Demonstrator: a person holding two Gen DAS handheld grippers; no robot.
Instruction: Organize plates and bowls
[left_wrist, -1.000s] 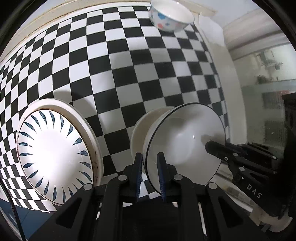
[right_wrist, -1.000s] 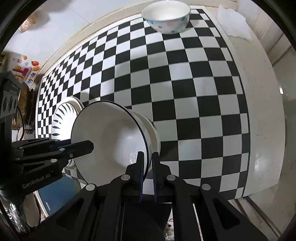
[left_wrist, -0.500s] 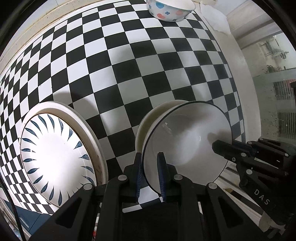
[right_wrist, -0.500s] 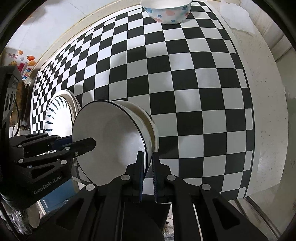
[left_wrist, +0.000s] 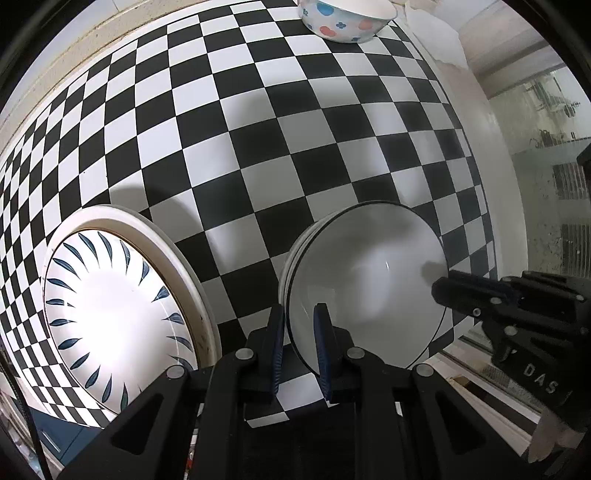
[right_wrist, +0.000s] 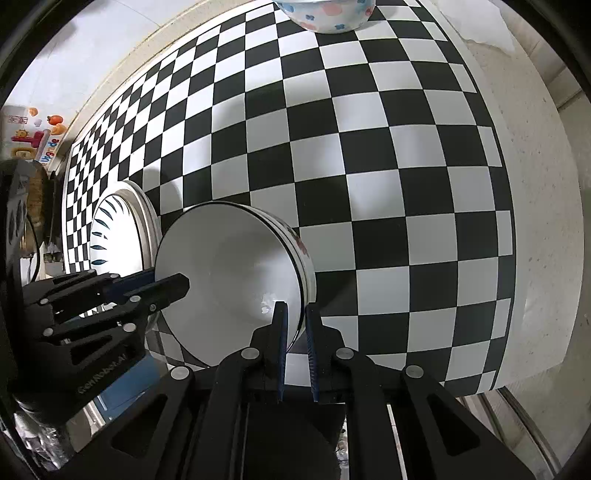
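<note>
The left gripper (left_wrist: 299, 325) points straight down, its jaws closed on the near rim of a white bowl (left_wrist: 362, 280); the right gripper (right_wrist: 295, 321) tilts steeply down, its jaws just starting to part, with the opposite rim between them.

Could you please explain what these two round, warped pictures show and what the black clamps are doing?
Each picture comes from a fisheye camera on a hand-held gripper that a person carries, looking along its two fingers. There is no robot arm. The left hand-held gripper and the right hand-held gripper each pinch opposite rims of the white bowl, which sits nested in another bowl. On the checkered cloth lie also a blue-leaf plate and, far off, a flowered bowl.
</note>
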